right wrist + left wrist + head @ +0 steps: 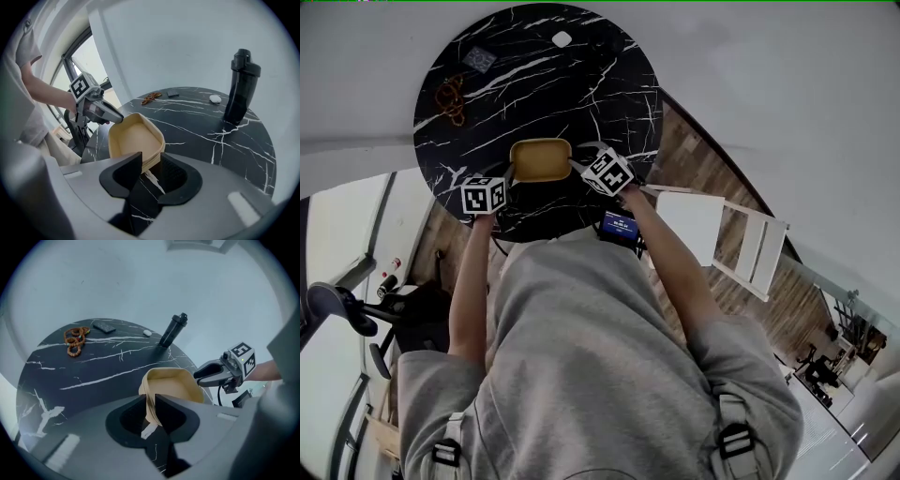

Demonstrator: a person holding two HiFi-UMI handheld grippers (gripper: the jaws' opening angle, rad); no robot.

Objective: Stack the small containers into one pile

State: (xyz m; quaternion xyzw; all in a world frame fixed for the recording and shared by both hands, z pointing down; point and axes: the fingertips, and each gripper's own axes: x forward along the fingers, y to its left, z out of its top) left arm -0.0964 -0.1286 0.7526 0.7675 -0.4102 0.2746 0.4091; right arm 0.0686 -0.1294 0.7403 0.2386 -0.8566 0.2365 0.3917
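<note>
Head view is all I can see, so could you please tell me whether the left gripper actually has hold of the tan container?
Observer: Yes. In the left gripper view, the left gripper is closed on the near wall of the tan container.
Operator: Thank you. Is the right one gripping too?
Observer: No. The right gripper is open. The container's corner sits between its jaws, with a gap on one side.
Operator: Is that a single container?
Observer: It doesn't look like one. The right gripper view shows layered rims at that corner, one nested inside another.
</note>
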